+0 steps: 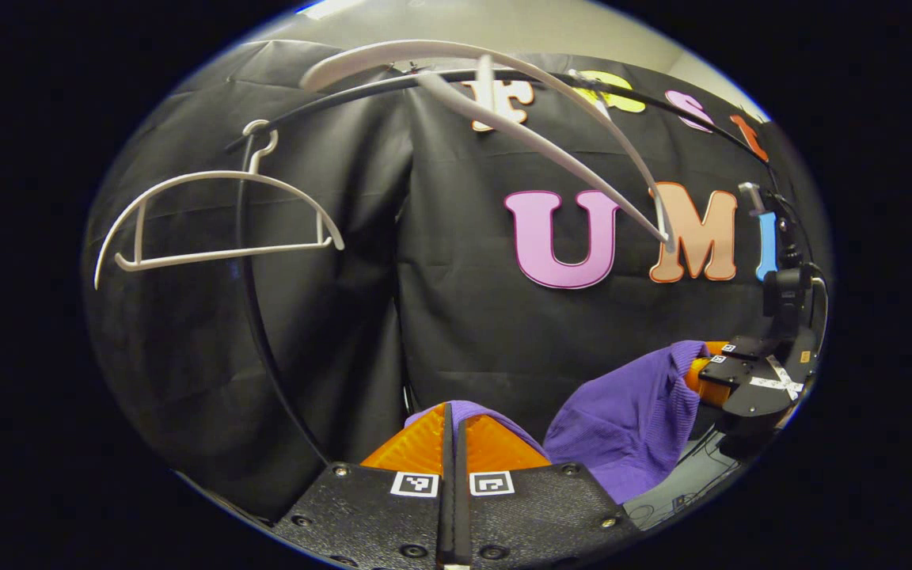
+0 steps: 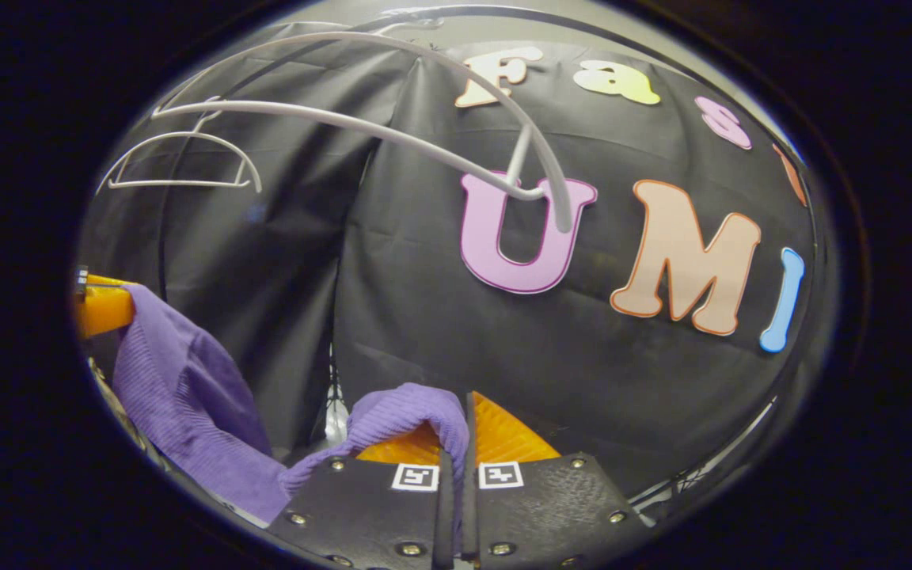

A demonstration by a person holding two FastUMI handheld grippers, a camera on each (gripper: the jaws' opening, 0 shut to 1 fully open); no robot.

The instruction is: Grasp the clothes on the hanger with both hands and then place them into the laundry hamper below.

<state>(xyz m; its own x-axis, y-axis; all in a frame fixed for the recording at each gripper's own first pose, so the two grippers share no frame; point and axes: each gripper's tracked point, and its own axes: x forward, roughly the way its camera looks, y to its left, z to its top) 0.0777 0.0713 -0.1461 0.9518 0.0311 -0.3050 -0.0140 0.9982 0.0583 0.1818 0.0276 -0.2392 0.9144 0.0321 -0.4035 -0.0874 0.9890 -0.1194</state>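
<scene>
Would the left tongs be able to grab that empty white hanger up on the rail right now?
Probably not. The left tongs are shut on the purple garment, so they have no free grip, and the white hanger hangs well above and off to one side.

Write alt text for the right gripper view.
The right tool is shut on a purple garment, which drapes away to the left tool at the left edge. Above, two bare white hangers hang on a black rail before black cloth.
</scene>
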